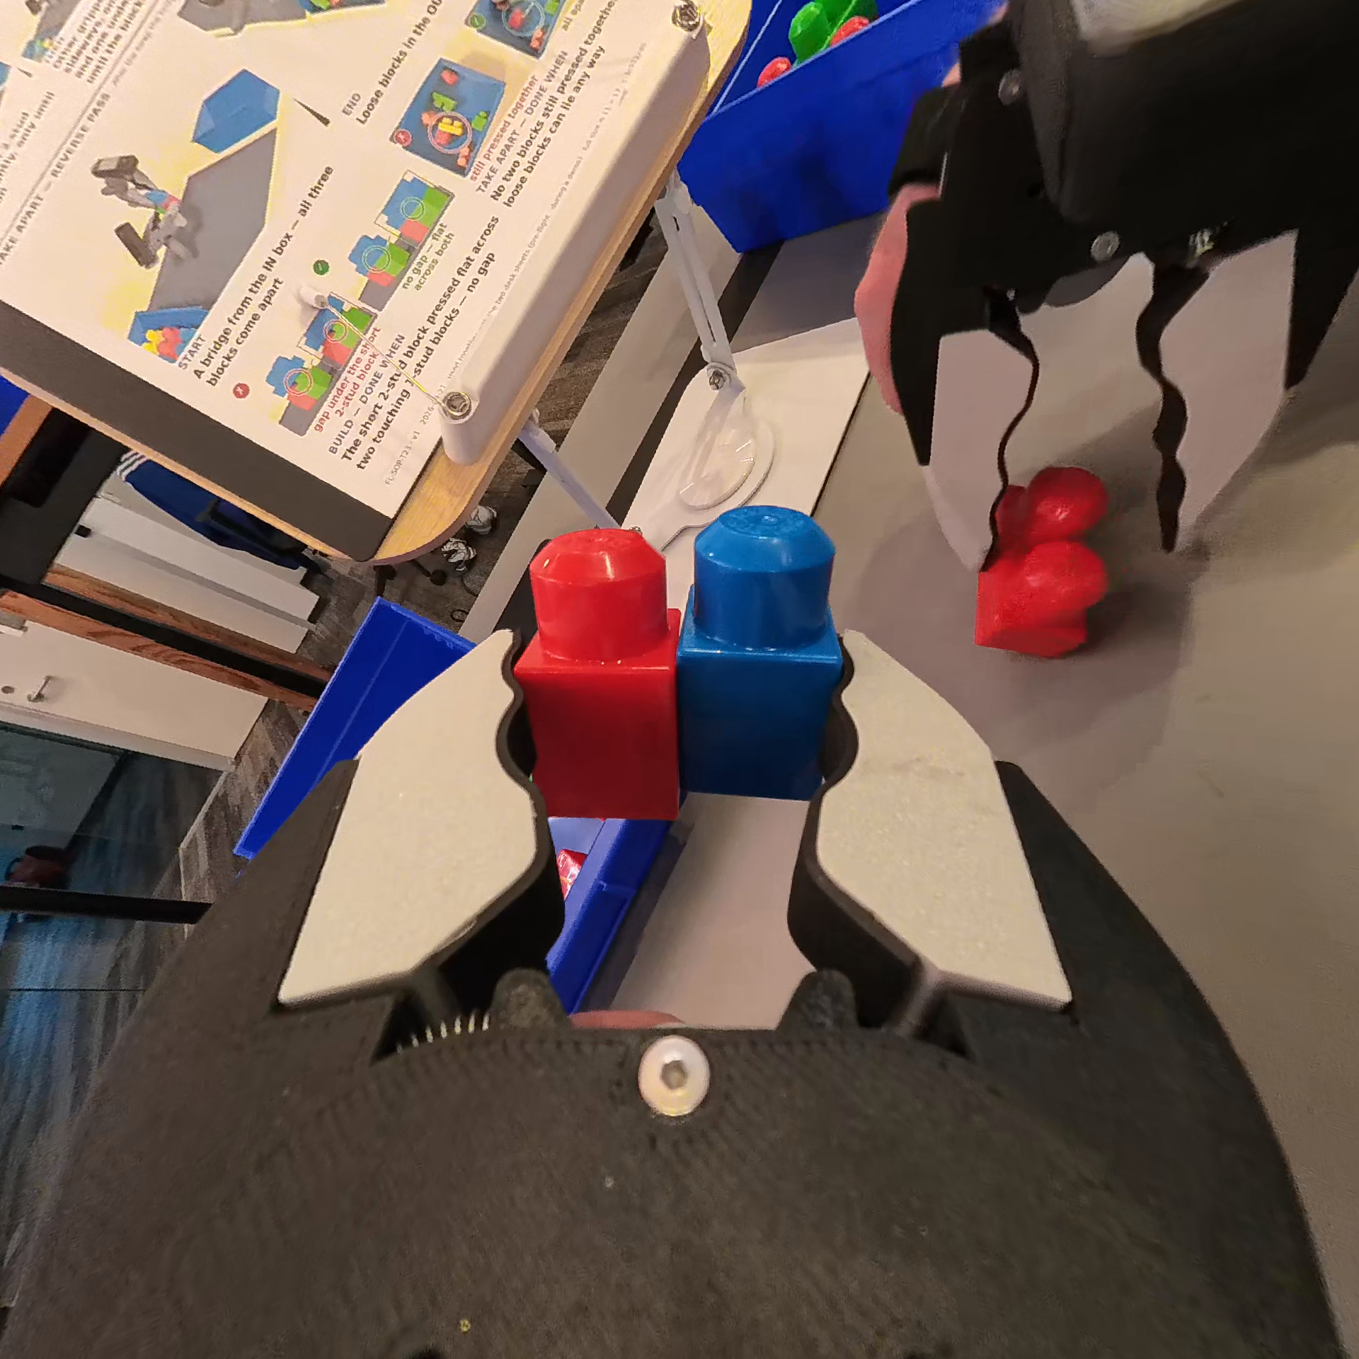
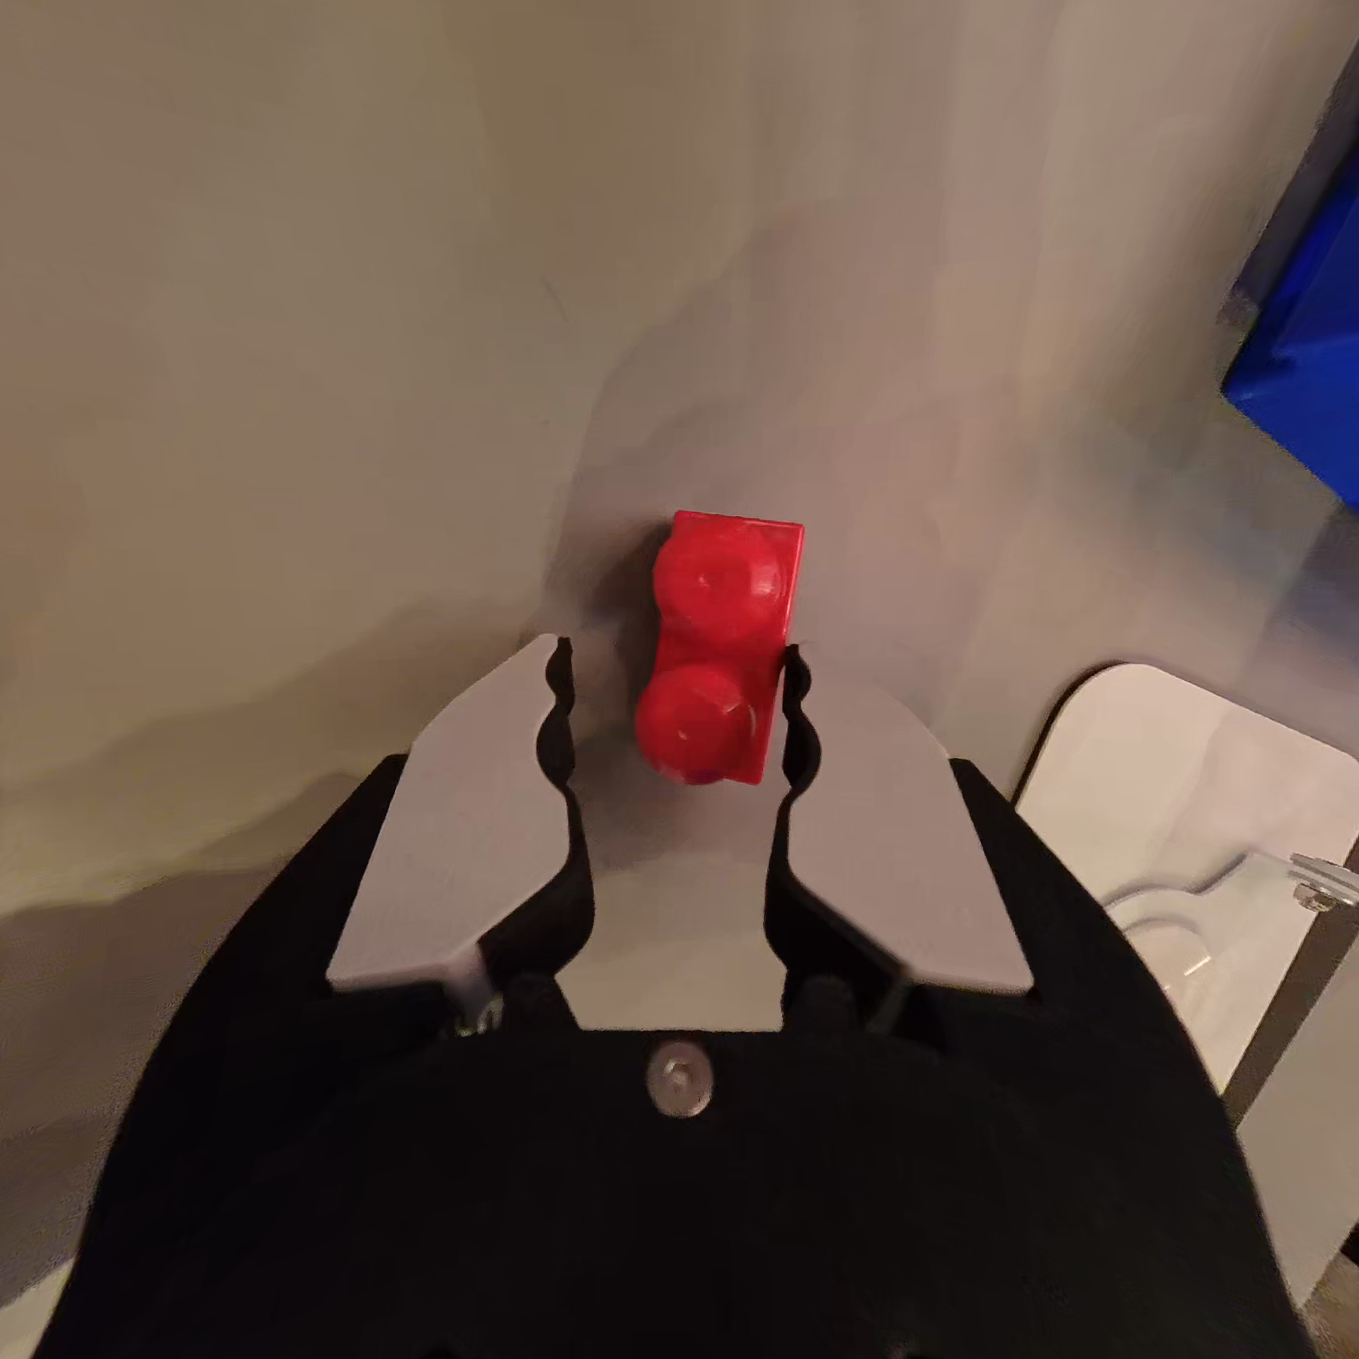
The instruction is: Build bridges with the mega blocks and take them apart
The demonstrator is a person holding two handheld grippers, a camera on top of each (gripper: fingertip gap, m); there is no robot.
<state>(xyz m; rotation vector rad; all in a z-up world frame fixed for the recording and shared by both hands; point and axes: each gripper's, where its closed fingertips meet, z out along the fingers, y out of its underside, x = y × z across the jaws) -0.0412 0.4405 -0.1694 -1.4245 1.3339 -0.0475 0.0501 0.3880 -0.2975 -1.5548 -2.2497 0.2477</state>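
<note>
My left gripper (image 1: 676,647) is shut on two one-stud blocks held side by side, a red block (image 1: 603,706) on the left and a blue block (image 1: 757,691) on the right. One pad presses each outer side, and the studs point away from me. A red two-stud block (image 2: 724,632) lies on the grey table (image 2: 294,368); it also shows in the left wrist view (image 1: 1044,581). My right gripper (image 2: 678,651) is open and straddles this block from above. Its right pad (image 2: 798,706) is at the block's edge, and its left pad stands clear of it. The right gripper also shows in the left wrist view (image 1: 1077,555).
A blue bin (image 1: 801,162) with green and red blocks stands at the far right; it also shows in the right wrist view (image 2: 1302,382). An instruction board (image 1: 294,220) on a white stand (image 1: 724,456) is at the left. Another blue bin (image 1: 368,721) lies below my left gripper.
</note>
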